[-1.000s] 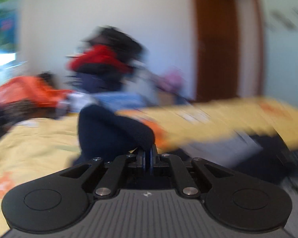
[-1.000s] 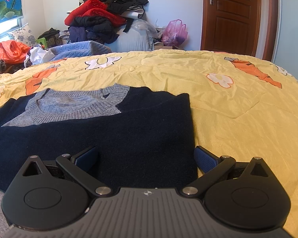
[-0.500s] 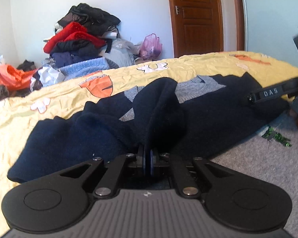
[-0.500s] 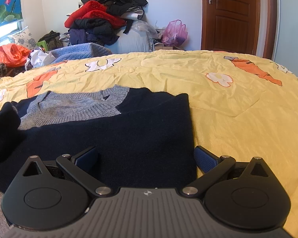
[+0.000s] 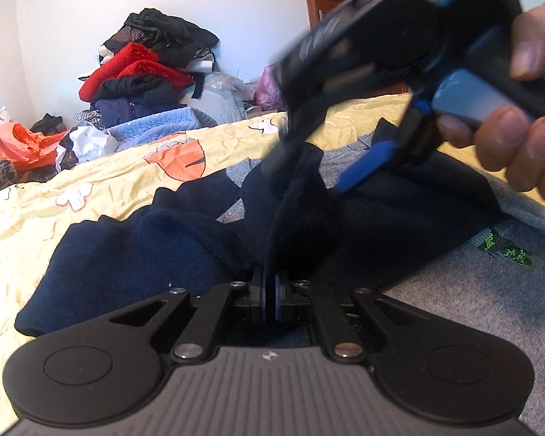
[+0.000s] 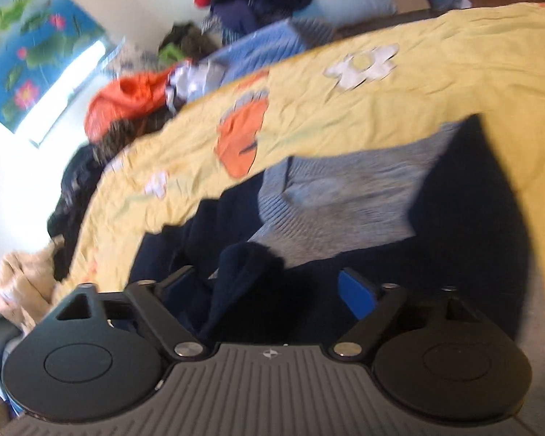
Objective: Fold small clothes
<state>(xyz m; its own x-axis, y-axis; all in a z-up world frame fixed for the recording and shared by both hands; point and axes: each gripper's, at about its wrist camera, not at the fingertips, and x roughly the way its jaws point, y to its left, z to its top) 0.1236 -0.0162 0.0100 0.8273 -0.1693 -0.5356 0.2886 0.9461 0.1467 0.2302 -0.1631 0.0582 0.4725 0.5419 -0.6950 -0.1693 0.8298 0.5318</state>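
The left tongs [image 5: 270, 299] are clamped tight on a pinch of the navy sweater [image 5: 134, 254], and the cloth rises from between their pads in a raised ridge towards twelve o'clock in the left wrist view. The right tongs [image 6: 269, 290] stand part-way wide; their jaws have just been closing, with that raised fold of navy cloth between them, though the pads do not yet look to press on it. From the left camera the right tongs show at about one o'clock, blurred, one blue pad [image 5: 363, 163] beside the ridge, with the person's hand [image 5: 519, 123] gripping the handle at two to three o'clock.

The sweater lies spread on the yellow bedspread [image 5: 127, 178], its grey collar panel [image 6: 345, 196] at twelve o'clock of the right tongs, its body running to both sides. A grey garment with green sequins [image 5: 505, 250] lies at four o'clock in the left view, touching the sweater's edge.

The step in hand looks like taking a second hold on the gathered sleeve or edge so it can be carried over the body. To do it well, I judge the right tongs should close low on the ridge, taking both layers, while the left hold keeps the cloth taut. Lift just clear of the bed, lest the body drag and crease, and keep the grey garment out of the bite.
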